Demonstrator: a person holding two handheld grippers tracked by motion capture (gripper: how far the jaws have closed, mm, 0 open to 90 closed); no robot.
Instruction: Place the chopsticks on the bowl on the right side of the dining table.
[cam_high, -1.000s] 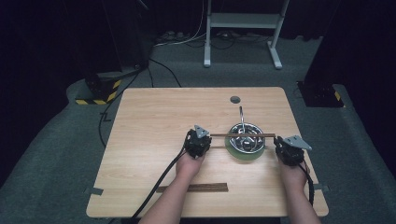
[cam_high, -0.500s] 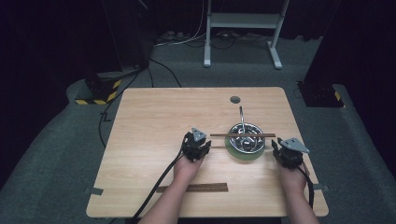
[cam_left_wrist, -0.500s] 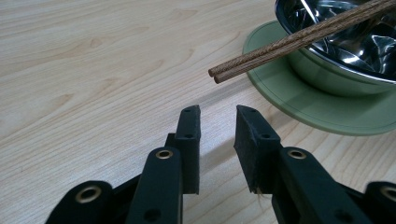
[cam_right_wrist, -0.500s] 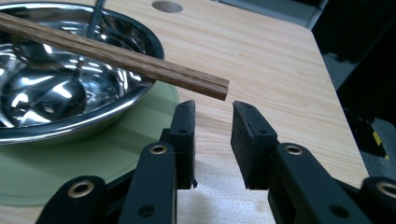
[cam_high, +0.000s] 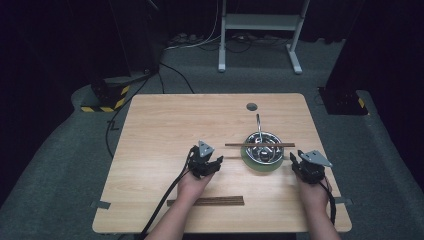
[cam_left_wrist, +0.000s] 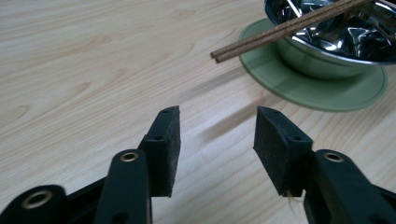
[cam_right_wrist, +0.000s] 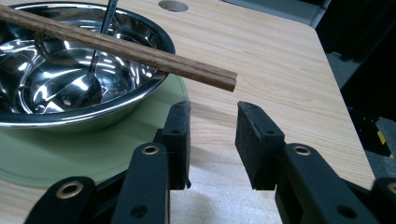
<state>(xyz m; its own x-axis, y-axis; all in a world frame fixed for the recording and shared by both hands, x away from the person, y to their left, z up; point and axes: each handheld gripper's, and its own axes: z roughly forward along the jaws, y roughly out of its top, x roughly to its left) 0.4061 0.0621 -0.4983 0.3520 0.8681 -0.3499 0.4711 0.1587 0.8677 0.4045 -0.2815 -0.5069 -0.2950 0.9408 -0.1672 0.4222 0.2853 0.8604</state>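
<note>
Chopsticks (cam_high: 260, 144) lay across steel bowl (cam_high: 263, 147). Left gripper (cam_high: 206, 165) at bowl's nine o'clock, right gripper (cam_high: 306, 167) at three; both had just been opening, nothing between jaws. Risk: nudge from either jaw rolling chopsticks off rim.

No readable text, labels, brands, numbers, signs anywhere.

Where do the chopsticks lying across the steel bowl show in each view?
High view: chopsticks right of centre, level across the bowl.
Left gripper view: chopsticks top right, tips jutting left past the rim.
Right gripper view: chopsticks from top left, ends above the jaws.
Shared landmark: green plate under the bowl.
</note>
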